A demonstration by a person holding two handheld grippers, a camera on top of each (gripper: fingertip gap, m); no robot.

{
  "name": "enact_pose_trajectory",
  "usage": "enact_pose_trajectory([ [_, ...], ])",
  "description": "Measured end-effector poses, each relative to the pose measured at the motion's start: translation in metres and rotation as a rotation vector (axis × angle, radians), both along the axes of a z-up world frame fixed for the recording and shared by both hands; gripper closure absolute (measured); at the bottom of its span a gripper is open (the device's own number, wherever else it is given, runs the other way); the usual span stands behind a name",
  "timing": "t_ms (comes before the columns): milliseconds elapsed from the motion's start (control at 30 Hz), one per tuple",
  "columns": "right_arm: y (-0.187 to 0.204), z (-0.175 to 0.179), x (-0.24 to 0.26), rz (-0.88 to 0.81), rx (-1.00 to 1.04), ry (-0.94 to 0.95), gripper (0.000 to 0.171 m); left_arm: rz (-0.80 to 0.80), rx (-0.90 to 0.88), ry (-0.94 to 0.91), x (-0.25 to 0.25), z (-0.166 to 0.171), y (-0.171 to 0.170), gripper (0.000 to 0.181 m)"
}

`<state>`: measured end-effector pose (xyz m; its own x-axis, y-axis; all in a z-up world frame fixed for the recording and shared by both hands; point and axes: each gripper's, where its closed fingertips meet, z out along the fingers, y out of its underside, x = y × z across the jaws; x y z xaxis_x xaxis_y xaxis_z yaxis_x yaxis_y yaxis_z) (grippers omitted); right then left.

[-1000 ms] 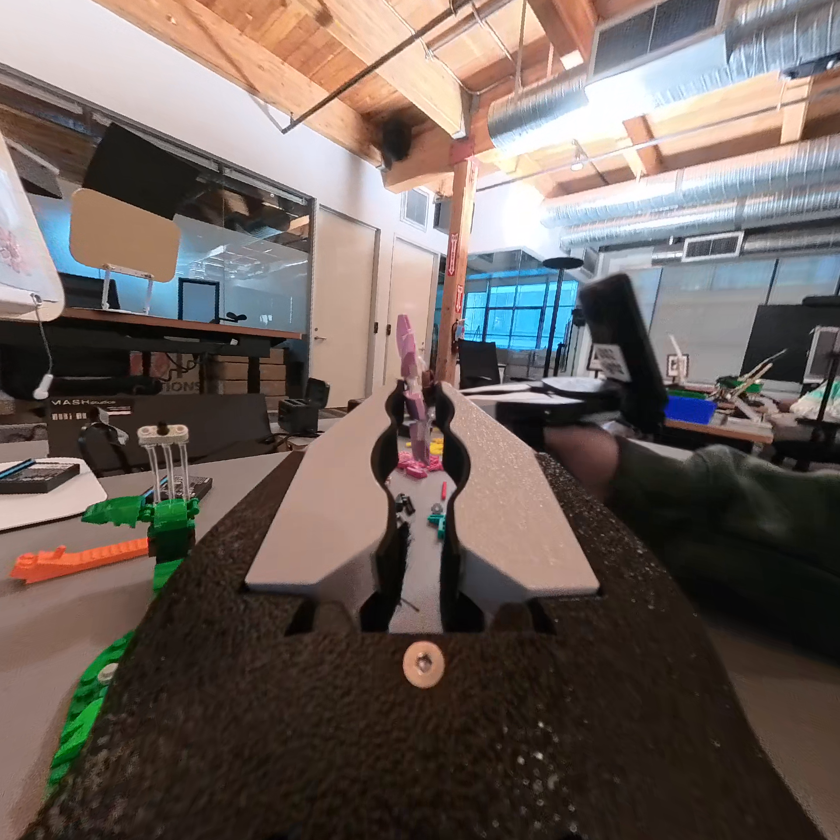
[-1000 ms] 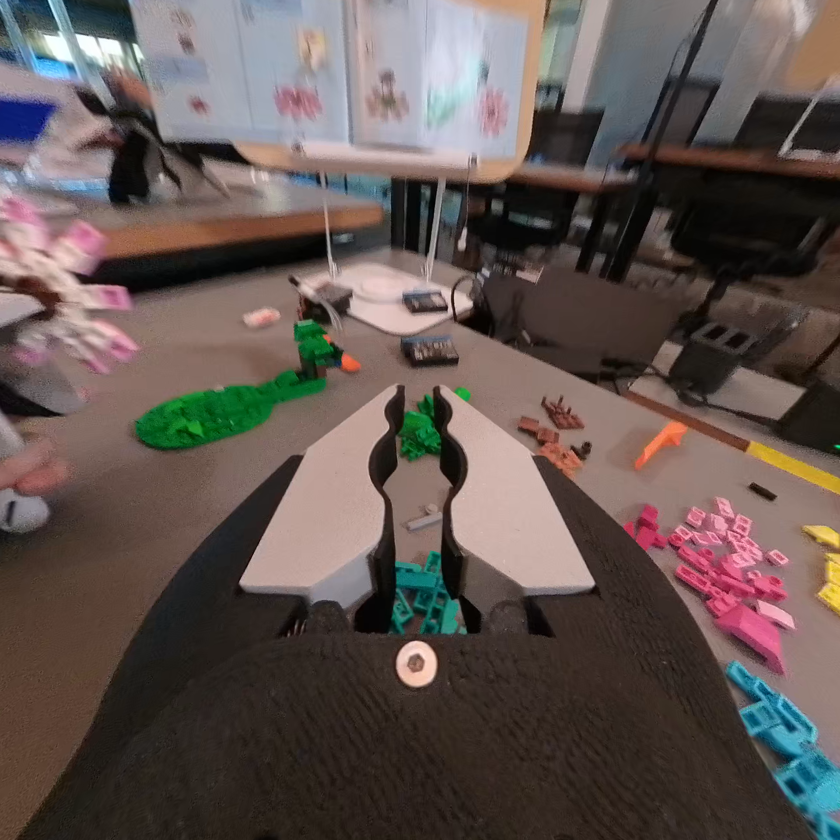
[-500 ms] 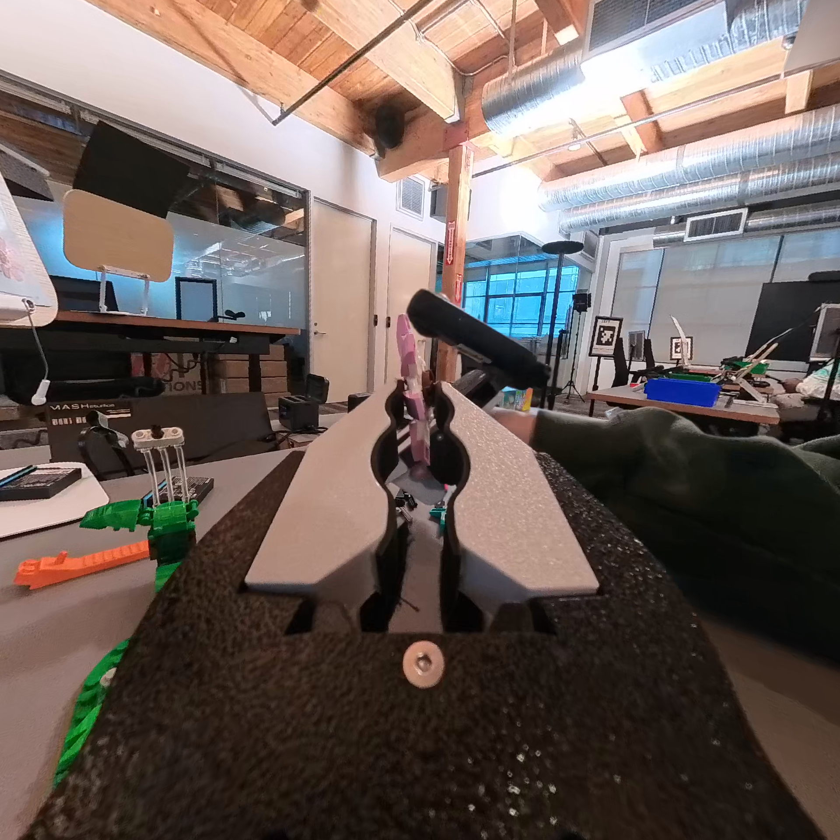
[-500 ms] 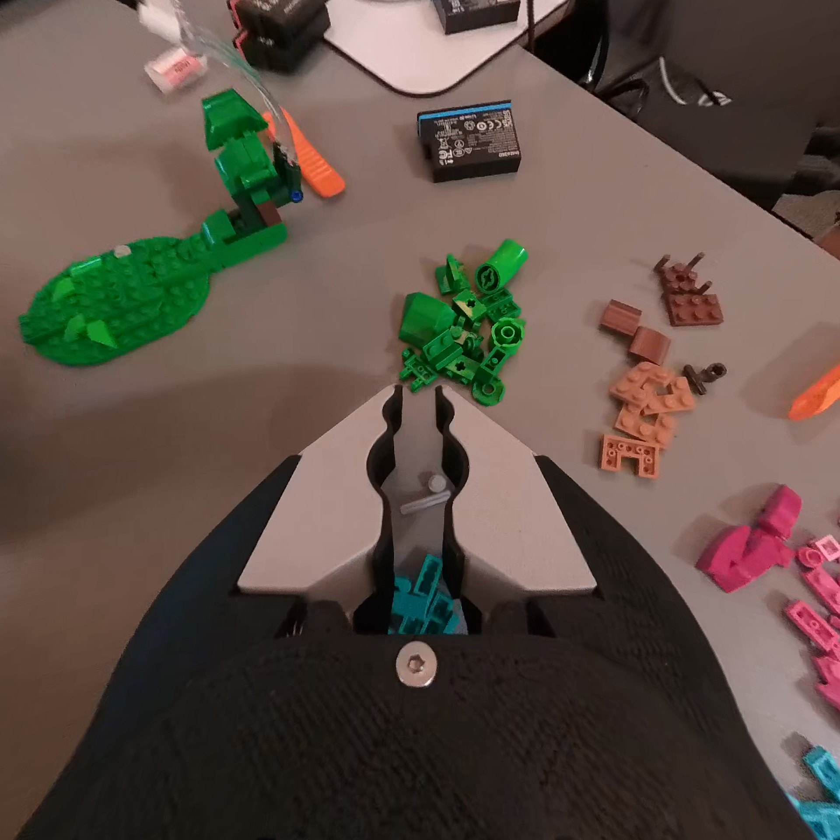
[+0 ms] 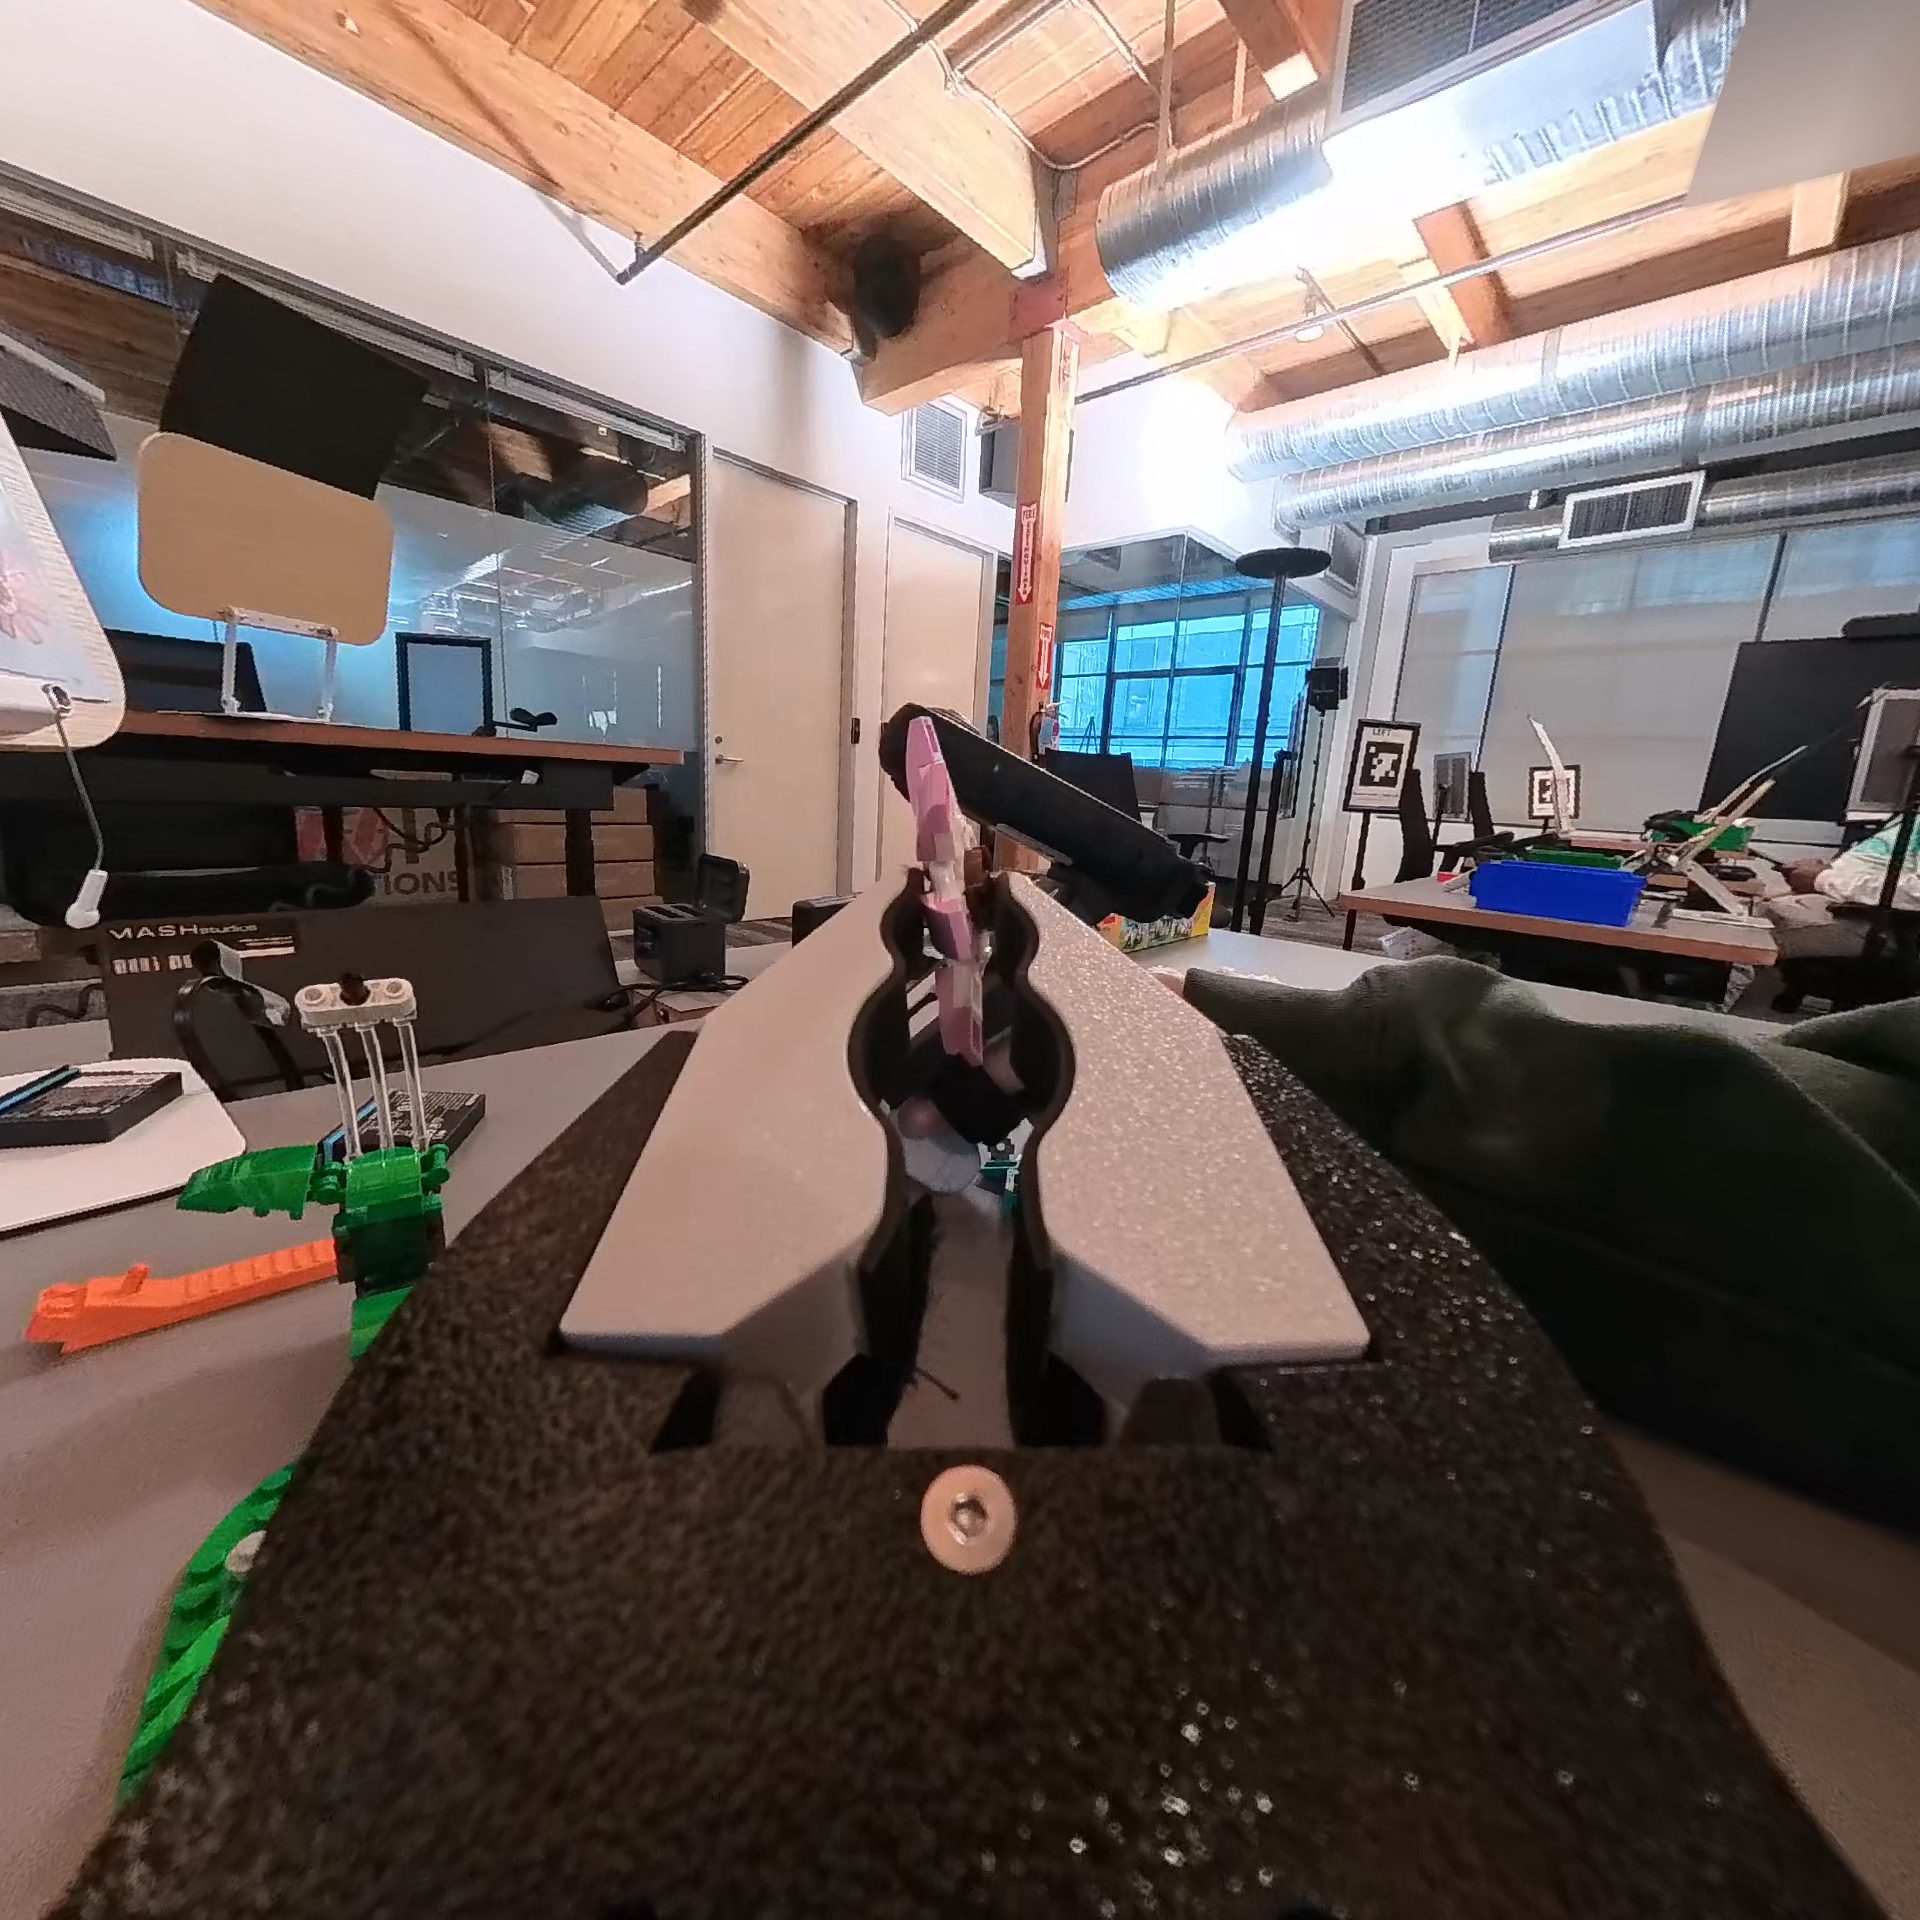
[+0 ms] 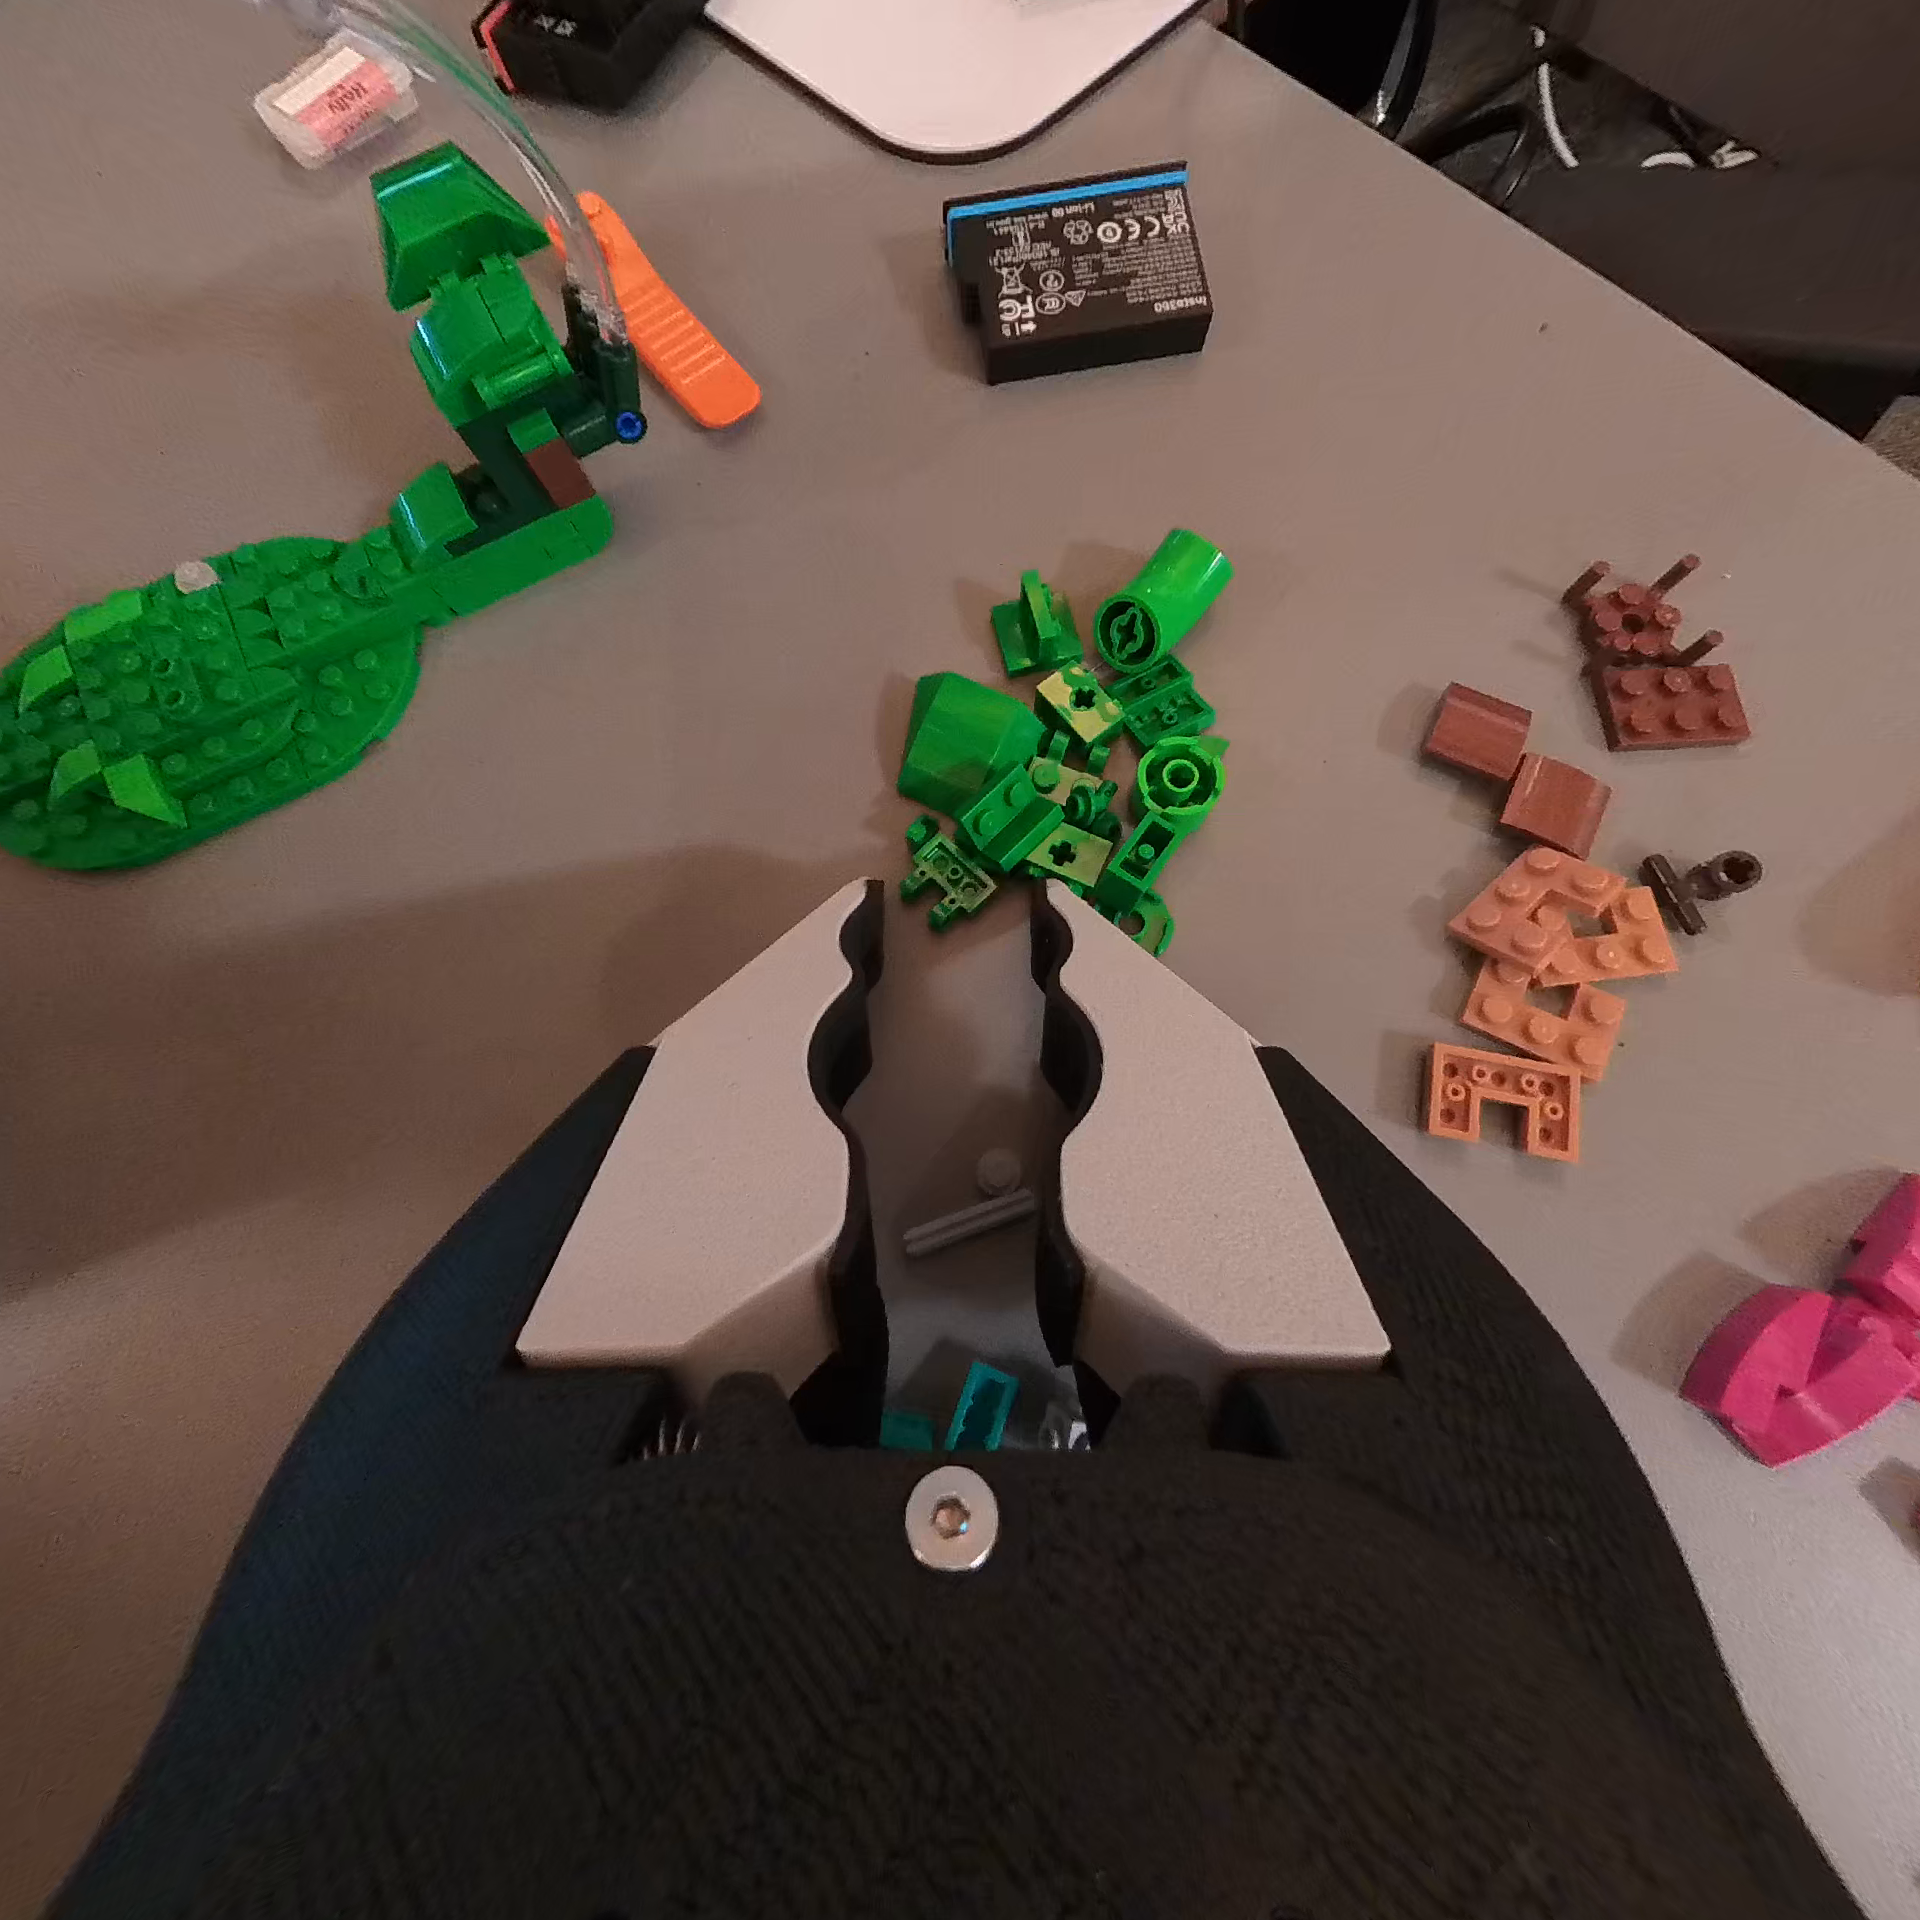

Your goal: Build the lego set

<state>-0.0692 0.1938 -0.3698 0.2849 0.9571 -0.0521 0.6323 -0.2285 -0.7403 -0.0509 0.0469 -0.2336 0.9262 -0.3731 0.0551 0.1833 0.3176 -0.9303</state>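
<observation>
Left claw (image 5: 961, 894) pinches pink flower piece (image 5: 951, 873), base hidden; right claw (image 6: 956, 904) parted, empty.

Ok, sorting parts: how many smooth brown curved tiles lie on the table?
2, both in the right wrist view: one tile right of the green pile, the other just beside it, above the tan plates. The gripper may hide more.

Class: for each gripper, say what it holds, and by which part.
The left gripper pinches a pink and white lego assembly near its lower half. The right gripper is open, holding nothing.
</observation>
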Motion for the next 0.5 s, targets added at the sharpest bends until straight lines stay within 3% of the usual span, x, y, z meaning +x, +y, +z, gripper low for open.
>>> enact_pose_trajectory([
  [500,0.0048,-0.0004,0.0002,-0.003,0.029,-0.021,0.157,-0.005,0.003,0.017,0.0025,-0.0004,-0.0008,0.172],
])
